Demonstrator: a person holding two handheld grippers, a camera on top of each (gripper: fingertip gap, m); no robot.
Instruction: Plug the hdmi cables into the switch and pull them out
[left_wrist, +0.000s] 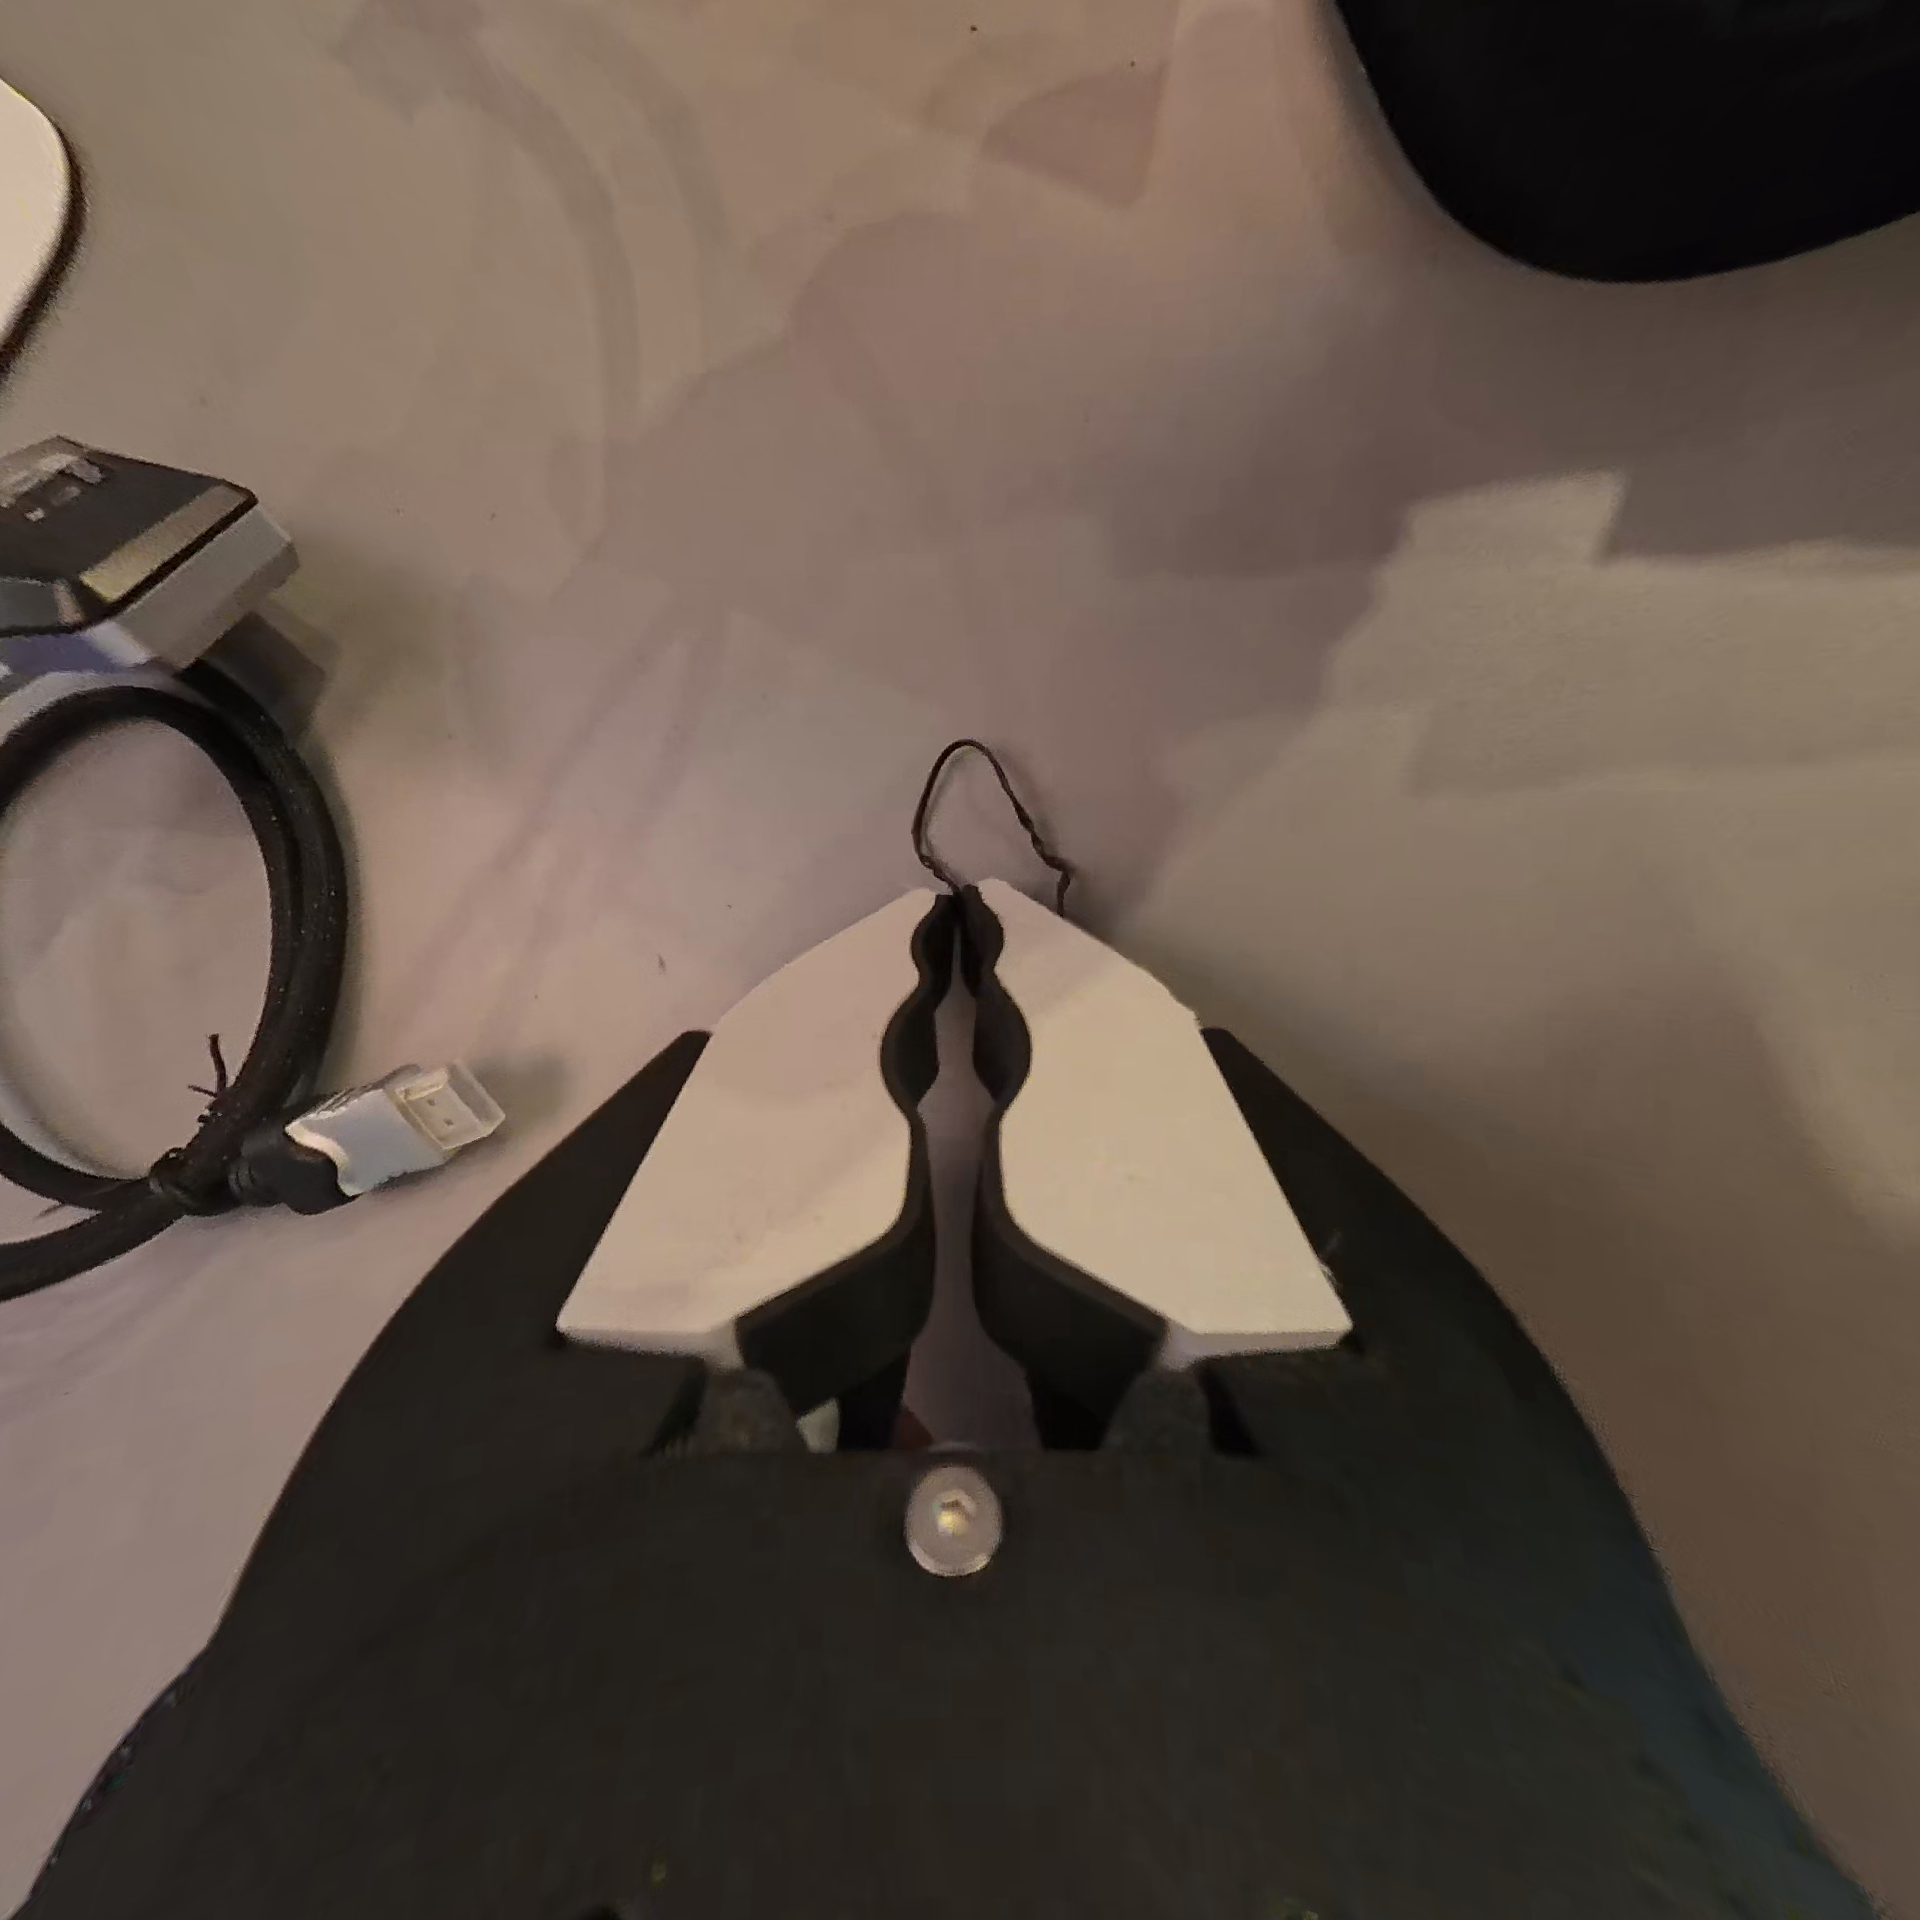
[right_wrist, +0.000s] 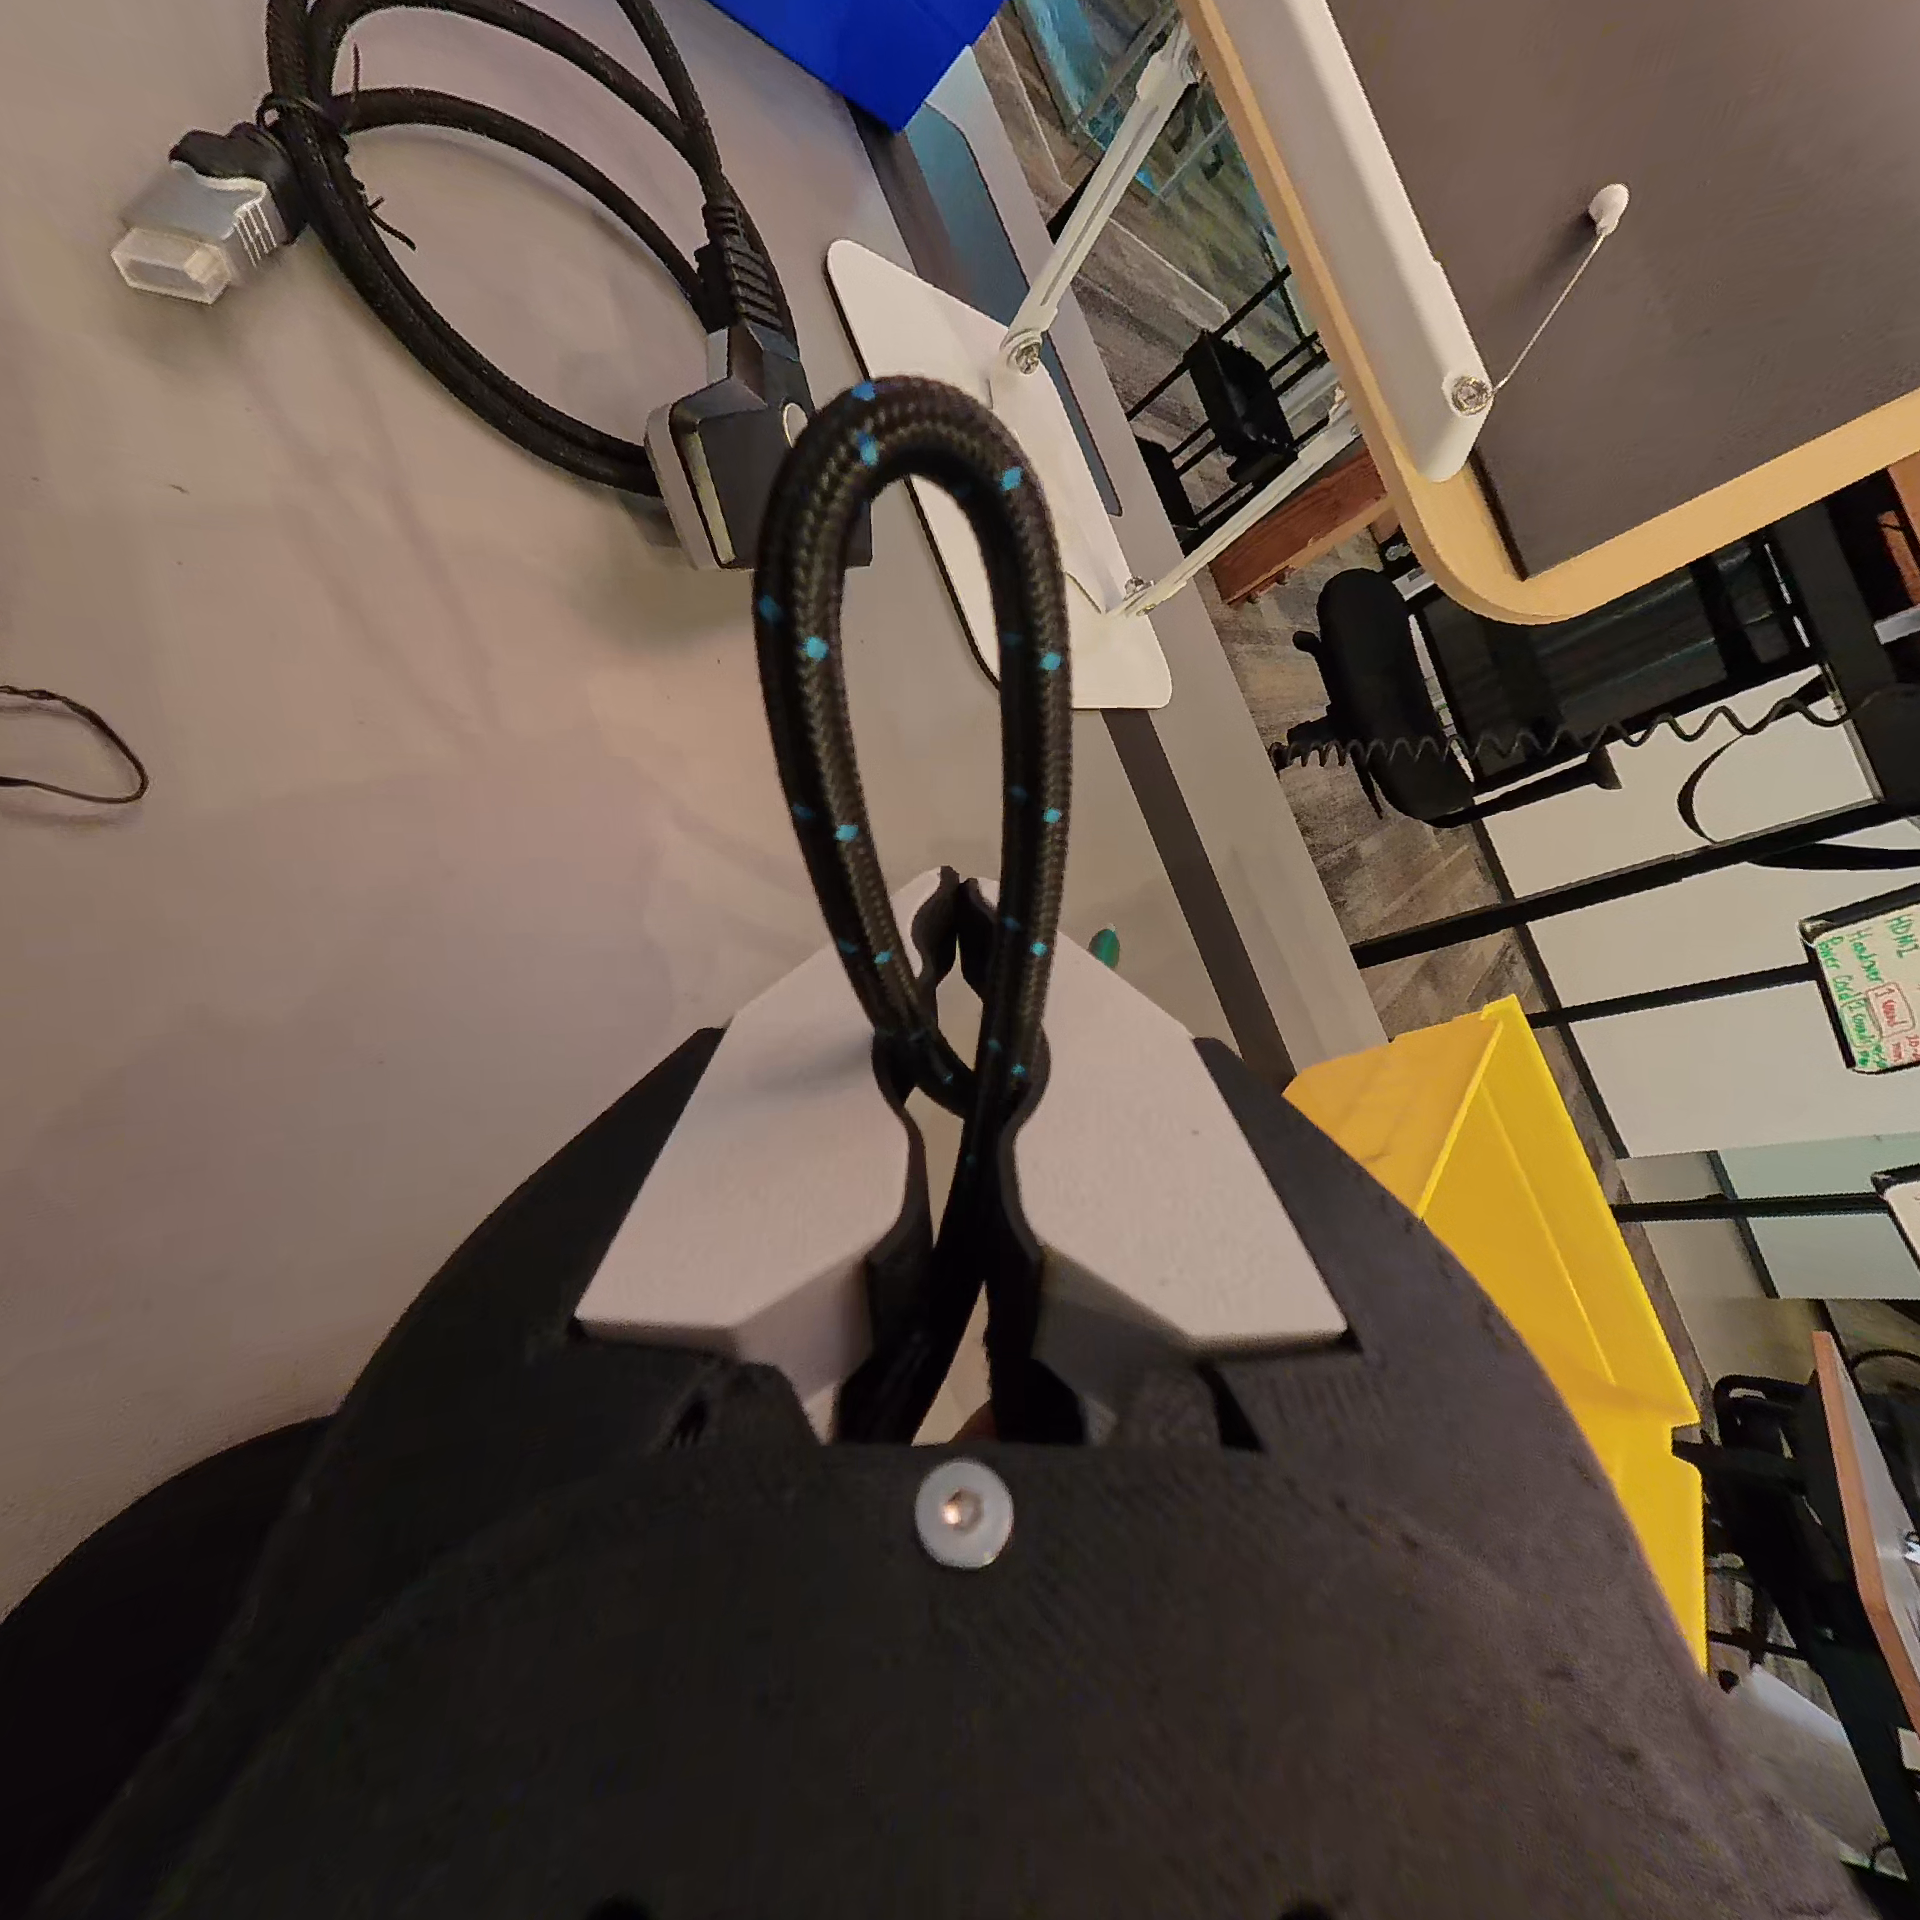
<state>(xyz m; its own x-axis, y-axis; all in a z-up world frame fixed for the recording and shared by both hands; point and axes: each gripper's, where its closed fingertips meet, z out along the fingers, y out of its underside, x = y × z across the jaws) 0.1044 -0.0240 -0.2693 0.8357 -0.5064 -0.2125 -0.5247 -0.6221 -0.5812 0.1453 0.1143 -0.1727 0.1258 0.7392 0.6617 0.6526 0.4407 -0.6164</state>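
In the left wrist view, the left hand-held gripper (left_wrist: 964, 902), white wedge-shaped plastic fingers lined with wavy black rubber pads, has its tips pressed together on a thin, kinked black thread (left_wrist: 982, 795) looping over the smooth pale tabletop (left_wrist: 1143, 416). Toward the tabletop's left edge lies a coiled black braided HDMI cable (left_wrist: 281, 883) with a ridged silver-shelled plug (left_wrist: 390, 1127), beside the boxy grey-and-black HDMI switch (left_wrist: 135, 561).

In the right wrist view, the right hand-held gripper (right_wrist: 961, 909) is clamped on a black woven cable flecked with blue (right_wrist: 914, 644), bent into a narrow, teardrop-shaped loop that rises beyond the fingertips. Beyond it, near the tabletop's far edge, the switch (right_wrist: 717, 468) sits with one black moulded connector (right_wrist: 743, 286) seated in it. A glossy yellow plastic bin (right_wrist: 1538, 1226) stands off the tabletop's right edge.
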